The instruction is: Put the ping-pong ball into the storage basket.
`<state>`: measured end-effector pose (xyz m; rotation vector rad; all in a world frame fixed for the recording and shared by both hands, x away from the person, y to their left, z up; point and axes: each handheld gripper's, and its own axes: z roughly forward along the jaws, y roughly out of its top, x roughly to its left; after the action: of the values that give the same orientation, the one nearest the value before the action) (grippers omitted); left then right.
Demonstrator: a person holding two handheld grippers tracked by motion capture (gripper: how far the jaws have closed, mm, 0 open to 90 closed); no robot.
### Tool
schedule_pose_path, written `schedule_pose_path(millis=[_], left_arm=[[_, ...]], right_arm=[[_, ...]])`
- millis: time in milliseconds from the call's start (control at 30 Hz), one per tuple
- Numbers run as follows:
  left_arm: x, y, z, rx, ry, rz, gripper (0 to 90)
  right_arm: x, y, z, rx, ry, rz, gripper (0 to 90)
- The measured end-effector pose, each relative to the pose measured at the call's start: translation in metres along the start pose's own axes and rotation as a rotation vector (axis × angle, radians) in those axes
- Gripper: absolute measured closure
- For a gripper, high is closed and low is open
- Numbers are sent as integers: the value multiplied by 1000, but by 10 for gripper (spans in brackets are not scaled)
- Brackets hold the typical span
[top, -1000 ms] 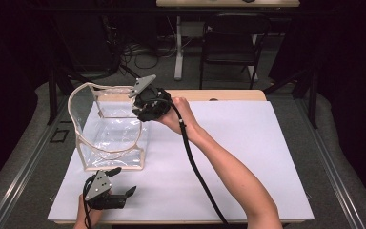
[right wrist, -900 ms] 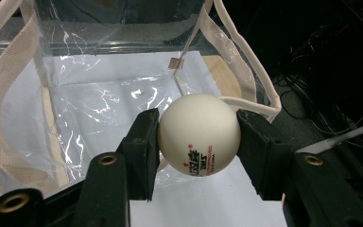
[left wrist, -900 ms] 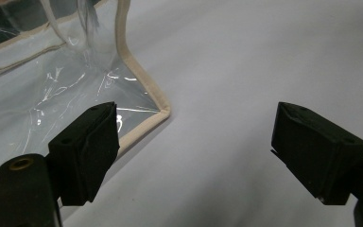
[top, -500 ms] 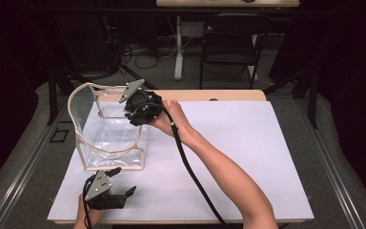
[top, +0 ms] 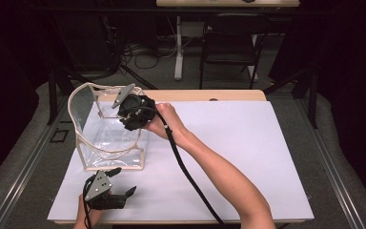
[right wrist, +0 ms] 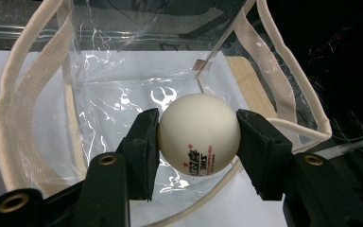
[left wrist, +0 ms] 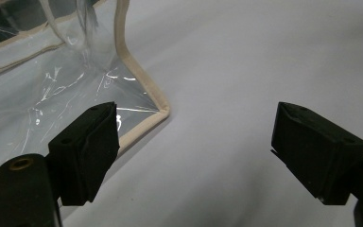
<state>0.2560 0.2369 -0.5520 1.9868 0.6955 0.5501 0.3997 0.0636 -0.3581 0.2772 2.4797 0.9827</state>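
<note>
Right gripper view: a white ball (right wrist: 199, 134) with red and black print is seen clamped between the two black jaws of the right gripper (right wrist: 197, 142), mid-frame. Directly behind it, the open mouth of a clear plastic bag (right wrist: 123, 90) with beige trim is seen, with the ball held just above the opening.

High view: the right gripper (top: 134, 113) is seen left of centre, held over the bag's (top: 106, 138) top rim by the right hand (top: 164, 121). The bag is stood upright at the left side of a white sheet (top: 248, 143) on the table. The left gripper (top: 119, 187) is seen at lower left, low over the sheet, just in front of the bag.

Left gripper view: the jaws of the left gripper (left wrist: 194, 142) are spread wide, nothing is held. The bag's bottom corner (left wrist: 158, 106) is seen at upper left, beside the left-hand jaw.
</note>
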Motion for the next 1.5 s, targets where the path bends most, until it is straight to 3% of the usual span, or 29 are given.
schedule_pose_path(millis=[733, 1500], left_arm=[[0, 0, 0, -1, 0, 0, 163], [0, 0, 0, -1, -2, 0, 163]], right_arm=[[12, 2, 20, 61, 49, -13, 510], [16, 1, 33, 130, 78, -20, 509]])
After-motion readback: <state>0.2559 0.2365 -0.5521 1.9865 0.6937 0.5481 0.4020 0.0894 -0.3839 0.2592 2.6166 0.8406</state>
